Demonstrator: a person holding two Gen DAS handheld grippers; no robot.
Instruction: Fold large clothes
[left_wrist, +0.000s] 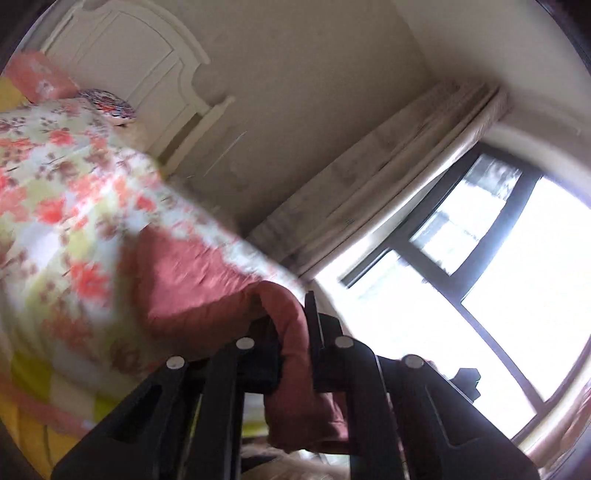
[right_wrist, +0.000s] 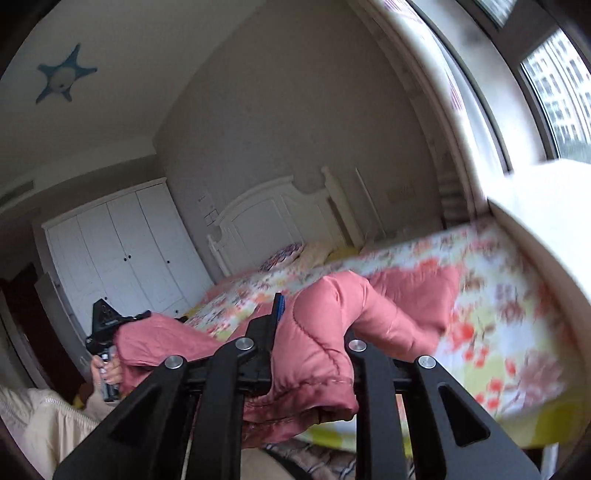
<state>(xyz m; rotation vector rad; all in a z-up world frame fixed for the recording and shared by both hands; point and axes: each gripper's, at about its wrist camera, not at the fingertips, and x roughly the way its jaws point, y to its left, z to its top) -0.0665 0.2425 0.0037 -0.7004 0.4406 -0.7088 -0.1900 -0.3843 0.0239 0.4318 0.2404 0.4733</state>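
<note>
In the left wrist view, the black two-finger left gripper (left_wrist: 295, 332) is clamped on a fold of the pink quilted padded garment (left_wrist: 192, 284), which trails back onto the floral-sheeted bed (left_wrist: 55, 192) near its foot edge, a white headboard (left_wrist: 122, 55) beyond. In the right wrist view, the black right gripper (right_wrist: 314, 332) pinches another edge of the same garment, lifted off the bed's near edge and stretched toward the other gripper in a hand (right_wrist: 109, 373).
</note>
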